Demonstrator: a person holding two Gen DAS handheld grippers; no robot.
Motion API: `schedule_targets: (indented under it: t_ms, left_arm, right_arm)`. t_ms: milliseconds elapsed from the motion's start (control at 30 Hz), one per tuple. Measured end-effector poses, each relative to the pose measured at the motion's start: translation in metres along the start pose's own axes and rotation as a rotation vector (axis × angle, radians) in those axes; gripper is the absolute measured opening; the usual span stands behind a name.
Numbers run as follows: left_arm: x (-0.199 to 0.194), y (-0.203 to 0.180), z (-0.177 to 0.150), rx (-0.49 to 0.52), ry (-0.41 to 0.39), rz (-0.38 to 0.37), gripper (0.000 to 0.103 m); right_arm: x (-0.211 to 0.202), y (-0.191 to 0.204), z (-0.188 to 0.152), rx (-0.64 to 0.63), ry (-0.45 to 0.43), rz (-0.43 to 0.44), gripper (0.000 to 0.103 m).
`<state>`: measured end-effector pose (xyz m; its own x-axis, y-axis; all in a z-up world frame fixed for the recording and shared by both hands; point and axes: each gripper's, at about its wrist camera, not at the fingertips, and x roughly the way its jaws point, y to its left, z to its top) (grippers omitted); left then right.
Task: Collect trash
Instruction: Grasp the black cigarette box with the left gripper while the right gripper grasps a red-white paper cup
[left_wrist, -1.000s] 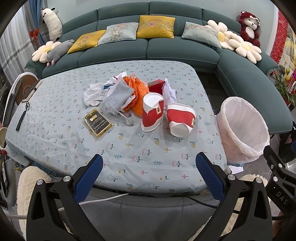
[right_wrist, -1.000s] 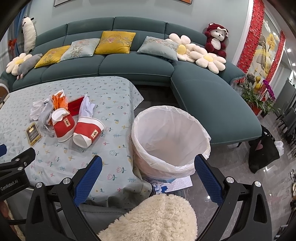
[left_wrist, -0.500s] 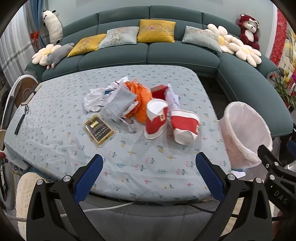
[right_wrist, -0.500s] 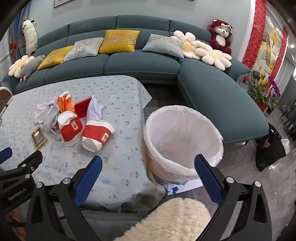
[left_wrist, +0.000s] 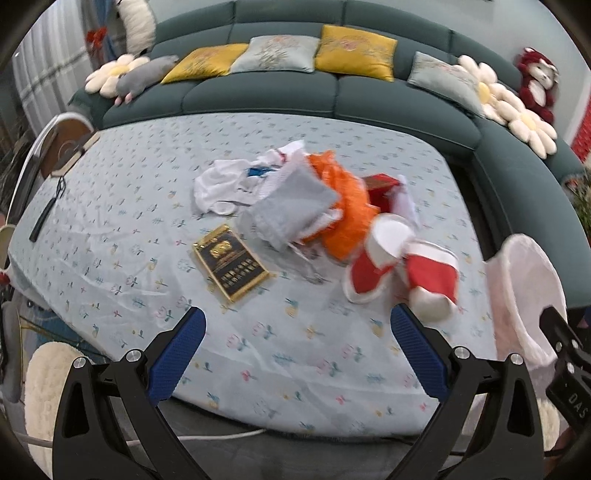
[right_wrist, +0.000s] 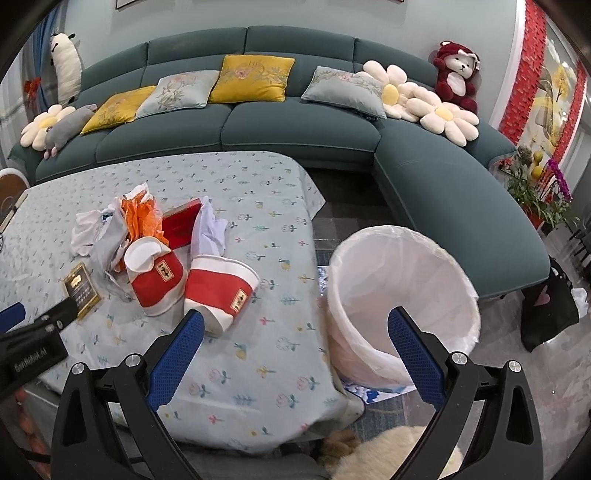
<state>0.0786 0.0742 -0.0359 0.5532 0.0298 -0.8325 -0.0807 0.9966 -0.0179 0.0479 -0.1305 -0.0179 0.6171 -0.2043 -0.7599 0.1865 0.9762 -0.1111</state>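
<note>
Trash lies in a heap on the table: two red-and-white paper cups (left_wrist: 430, 278) (right_wrist: 221, 291) on their sides, an orange plastic bag (left_wrist: 341, 206), grey and white wrappers (left_wrist: 291, 206), a red box (right_wrist: 181, 225) and a black-and-gold packet (left_wrist: 231, 262). A bin with a white liner (right_wrist: 402, 295) stands on the floor right of the table. My left gripper (left_wrist: 297, 356) is open and empty above the table's near edge. My right gripper (right_wrist: 295, 358) is open and empty, over the table's right corner beside the bin.
The table has a floral cloth (left_wrist: 110, 221) with a dark strap (left_wrist: 46, 214) at its left end. A teal corner sofa (right_wrist: 295, 125) with cushions wraps behind. A fluffy white stool (right_wrist: 391, 454) sits below. Plants (right_wrist: 539, 192) stand at the right.
Both grippers moved forward and left toward the table. The trash heap now looks nearer in both views. The left wrist view is blurred by motion. Jaws stayed open.
</note>
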Motion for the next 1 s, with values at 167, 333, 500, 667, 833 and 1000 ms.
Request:
schedule_targets:
  t_ms: [167,333,500,667,833,1000]
  left_arm:
    - [0.037,0.027,0.017,-0.054,0.038,0.037,0.096]
    - [0.069,0.048,0.028,-0.093,0.079,0.063,0.096]
    - [0.102,0.065,0.039,-0.146,0.126,0.097,0.096]
    - [0.132,0.079,0.039,-0.211,0.186,0.120,0.096]
    - [0.146,0.084,0.037,-0.239,0.220,0.119,0.094]
    - [0.158,0.088,0.037,-0.250,0.245,0.106,0.084]
  right_arm:
    - [0.021,0.015,0.007,0.012,0.025,0.020,0.096]
    - [0.045,0.037,0.012,-0.010,0.053,0.037,0.095]
    - [0.069,0.051,0.015,-0.010,0.086,0.049,0.094]
    - [0.092,0.056,0.016,0.011,0.129,0.054,0.094]
    - [0.112,0.063,0.015,0.014,0.165,0.053,0.094]
    - [0.126,0.066,0.015,0.017,0.187,0.056,0.094]
